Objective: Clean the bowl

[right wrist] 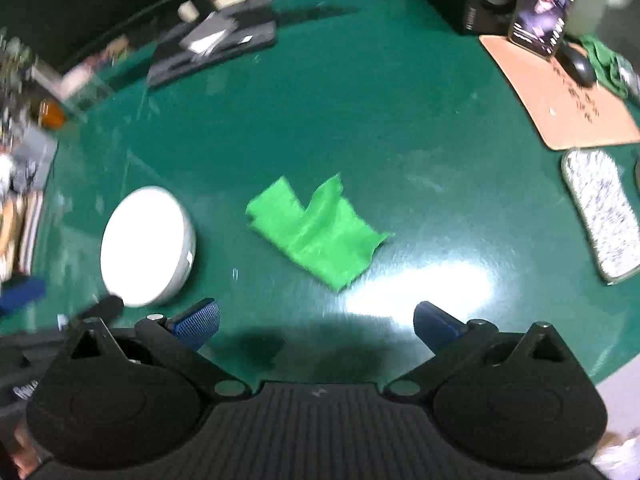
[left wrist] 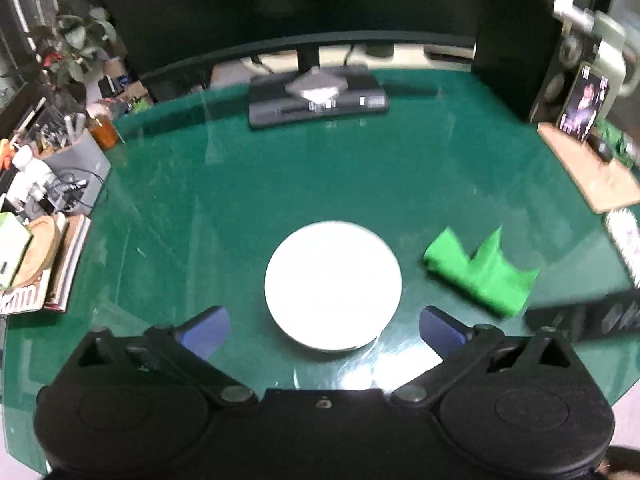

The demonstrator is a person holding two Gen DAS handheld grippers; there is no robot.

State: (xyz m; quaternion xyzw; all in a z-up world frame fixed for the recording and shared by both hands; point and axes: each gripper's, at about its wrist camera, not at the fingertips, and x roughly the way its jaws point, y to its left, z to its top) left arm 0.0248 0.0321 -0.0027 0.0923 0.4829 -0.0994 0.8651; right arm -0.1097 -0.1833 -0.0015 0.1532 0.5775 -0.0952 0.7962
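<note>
While over the table: both tongs apart from everything, nothing gripped.
Left gripper [left wrist: 325, 326]: jaws spread wide, poised above the bowl, empty.
Right gripper [right wrist: 316, 322]: jaws wide apart, empty.
Bowl [left wrist: 333, 285]: white, upright on green table [left wrist: 280, 184], untouched.
Cloth [right wrist: 316, 236]: green, crumpled, just right of bowl, apart from it.

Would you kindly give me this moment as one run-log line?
left gripper: jaws open, empty | right gripper: jaws open, empty | white bowl: on green table | green cloth: crumpled beside bowl, apart
</note>
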